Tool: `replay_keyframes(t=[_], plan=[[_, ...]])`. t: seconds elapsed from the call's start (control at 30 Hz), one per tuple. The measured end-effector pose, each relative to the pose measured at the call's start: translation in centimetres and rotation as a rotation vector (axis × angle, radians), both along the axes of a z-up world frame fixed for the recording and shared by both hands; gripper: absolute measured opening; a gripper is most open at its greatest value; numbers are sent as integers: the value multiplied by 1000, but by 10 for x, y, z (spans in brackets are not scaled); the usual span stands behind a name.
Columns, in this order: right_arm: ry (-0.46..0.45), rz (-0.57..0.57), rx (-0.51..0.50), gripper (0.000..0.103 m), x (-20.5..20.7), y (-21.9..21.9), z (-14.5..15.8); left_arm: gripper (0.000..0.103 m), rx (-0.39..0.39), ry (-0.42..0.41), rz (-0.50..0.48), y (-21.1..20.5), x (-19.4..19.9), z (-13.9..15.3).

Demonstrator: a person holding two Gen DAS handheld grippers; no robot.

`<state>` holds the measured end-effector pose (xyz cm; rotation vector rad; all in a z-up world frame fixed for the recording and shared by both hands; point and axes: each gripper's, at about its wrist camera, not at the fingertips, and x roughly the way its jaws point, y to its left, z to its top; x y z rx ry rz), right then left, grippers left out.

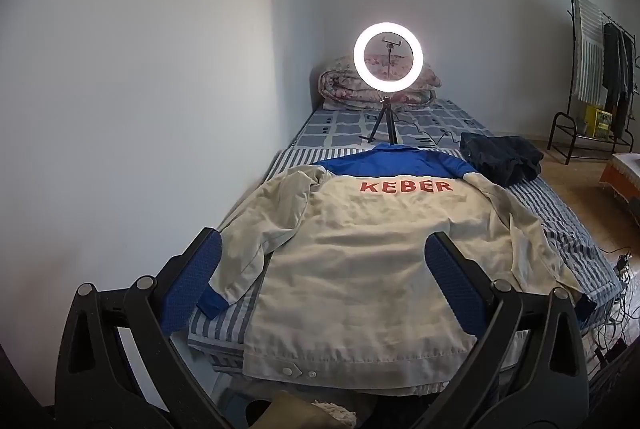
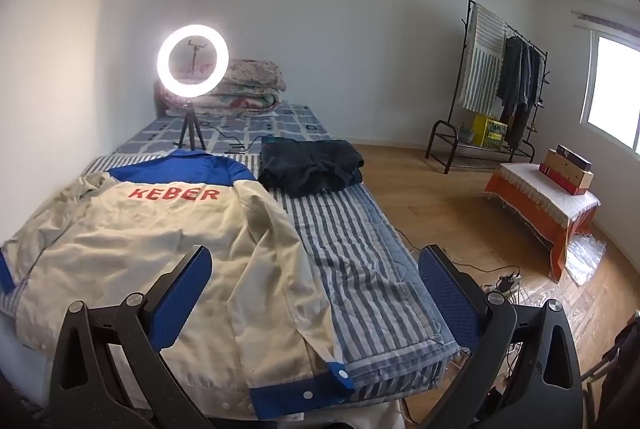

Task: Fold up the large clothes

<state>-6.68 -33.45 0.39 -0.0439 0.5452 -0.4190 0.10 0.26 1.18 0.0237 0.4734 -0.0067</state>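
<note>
A beige work jacket (image 1: 360, 253) with blue shoulders, blue cuffs and red letters KEBER lies back-up and spread flat on the striped bed cover (image 1: 568, 229). It also shows in the right wrist view (image 2: 160, 241). Its right sleeve ends in a blue cuff (image 2: 304, 389) near the bed's front edge. My left gripper (image 1: 320, 269) is open and empty, above the jacket's lower back. My right gripper (image 2: 316, 277) is open and empty, above the jacket's right sleeve and the bed cover (image 2: 360, 269).
A folded dark garment (image 2: 312, 165) lies on the bed beyond the jacket. A lit ring light (image 2: 193, 61) on a tripod and a folded quilt (image 2: 244, 89) stand at the bed's far end. A clothes rack (image 2: 496, 81), an orange-covered table (image 2: 540, 205) and floor cables (image 2: 508, 281) are on the right.
</note>
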Motion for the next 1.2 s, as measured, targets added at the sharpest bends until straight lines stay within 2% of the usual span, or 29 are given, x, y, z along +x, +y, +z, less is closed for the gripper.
replay_keyframes(t=[0.93,1.2], plan=[[-4,0,-8,103,-1,3,-3,103,12,-10,2,-9,-4,4],[-3,2,-11,103,-1,-1,6,103,11,-11,3,-10,-5,5]])
